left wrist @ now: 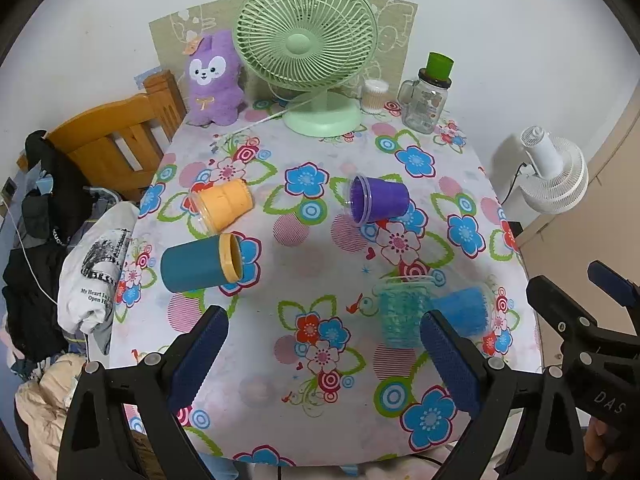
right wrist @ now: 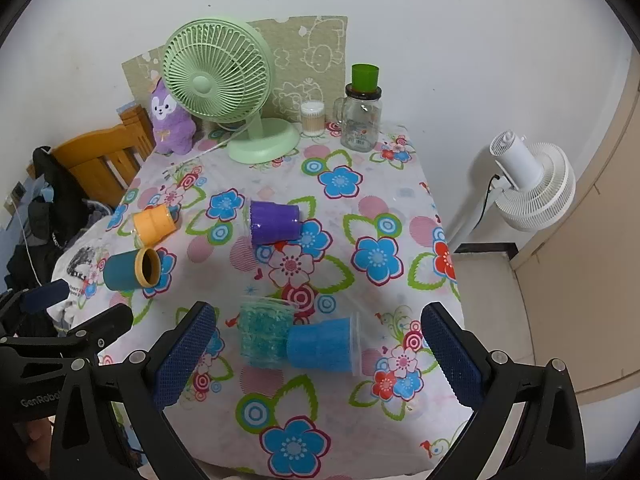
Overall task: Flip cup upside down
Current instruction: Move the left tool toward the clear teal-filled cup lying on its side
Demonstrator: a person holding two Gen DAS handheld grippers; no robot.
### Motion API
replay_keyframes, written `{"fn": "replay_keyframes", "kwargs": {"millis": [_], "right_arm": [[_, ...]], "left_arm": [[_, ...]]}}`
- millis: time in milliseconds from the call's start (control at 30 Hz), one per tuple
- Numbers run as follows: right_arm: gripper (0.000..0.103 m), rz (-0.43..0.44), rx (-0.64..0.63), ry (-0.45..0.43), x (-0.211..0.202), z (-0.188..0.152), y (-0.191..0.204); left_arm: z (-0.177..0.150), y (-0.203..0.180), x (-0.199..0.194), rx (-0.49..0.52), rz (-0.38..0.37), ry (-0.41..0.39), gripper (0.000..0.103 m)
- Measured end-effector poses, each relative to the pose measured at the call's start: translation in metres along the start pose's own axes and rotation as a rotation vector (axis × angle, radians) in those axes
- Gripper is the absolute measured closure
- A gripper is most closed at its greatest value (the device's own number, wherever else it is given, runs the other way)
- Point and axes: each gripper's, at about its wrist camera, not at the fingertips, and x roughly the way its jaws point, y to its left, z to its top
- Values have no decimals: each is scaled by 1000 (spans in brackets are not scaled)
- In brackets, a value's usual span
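Several cups lie or stand on the floral tablecloth. A teal cup with an orange rim [left wrist: 200,262] [right wrist: 132,269] lies on its side at the left. An orange cup [left wrist: 222,210] [right wrist: 154,224] lies on its side behind it. A purple cup [left wrist: 378,199] [right wrist: 274,222] lies on its side mid-table. A blue cup [left wrist: 460,308] [right wrist: 322,344] lies on its side beside a green-teal cup [left wrist: 400,312] [right wrist: 264,332] that stands with its wide end up. My left gripper [left wrist: 324,356] and right gripper [right wrist: 320,356] are open and empty, above the near table edge.
A green desk fan [left wrist: 308,48] [right wrist: 218,80], a purple plush [left wrist: 214,76], a cotton-swab tub [right wrist: 313,119] and a glass jar with a green cup on top [left wrist: 428,96] [right wrist: 362,116] line the back. A wooden chair [left wrist: 116,140] and clothes stand left, a white fan [right wrist: 528,184] right.
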Motion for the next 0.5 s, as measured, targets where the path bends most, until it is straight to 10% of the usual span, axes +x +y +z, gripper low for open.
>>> {"fn": "replay_keyframes", "kwargs": {"millis": [500], "right_arm": [[0, -2, 10, 38, 29, 5, -14]], "left_arm": [[11, -17, 37, 28, -33, 59, 5]]}}
